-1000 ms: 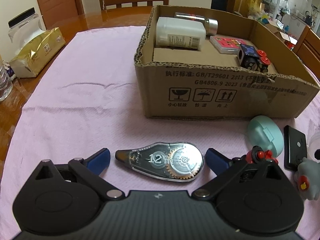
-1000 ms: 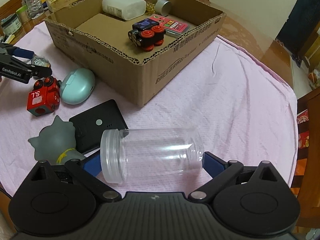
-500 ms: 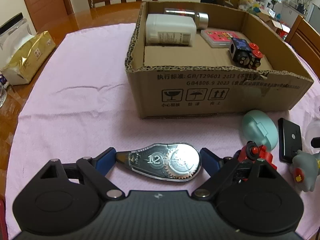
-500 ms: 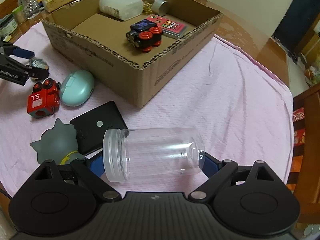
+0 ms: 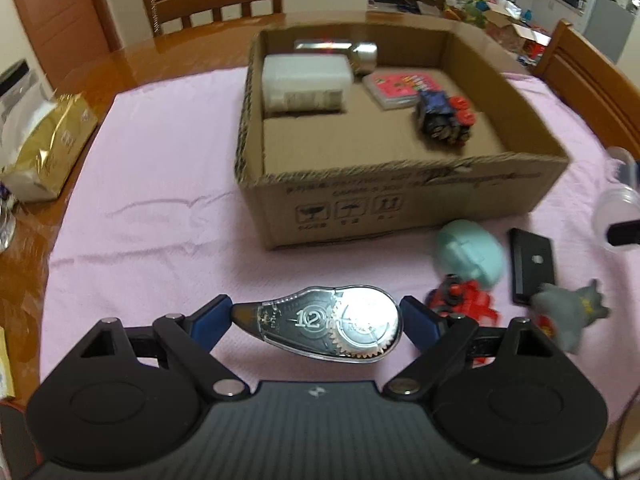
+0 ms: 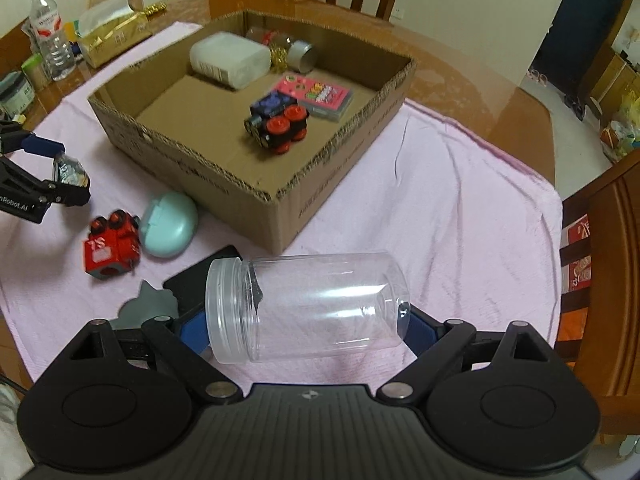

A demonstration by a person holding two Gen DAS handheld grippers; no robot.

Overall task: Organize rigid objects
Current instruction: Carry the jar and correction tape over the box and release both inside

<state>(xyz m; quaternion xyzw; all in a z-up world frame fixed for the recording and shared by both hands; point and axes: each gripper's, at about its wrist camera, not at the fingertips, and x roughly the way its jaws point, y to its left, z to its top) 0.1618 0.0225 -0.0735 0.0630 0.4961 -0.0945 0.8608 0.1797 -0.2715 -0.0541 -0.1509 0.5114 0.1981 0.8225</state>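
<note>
While both loads hang clear of the pink cloth on the counter, the risks differ. The left gripper, its jaws having just closed, pinches the correction tape dispenser end to end; its tapered nose could slip out and let it swivel. The right gripper, also just closed, clamps the clear plastic jar lengthwise, mouth to base, on its side; that smooth, springy plastic may pop free. Both must clear the cardboard box wall, or a knock could dislodge them.
</note>
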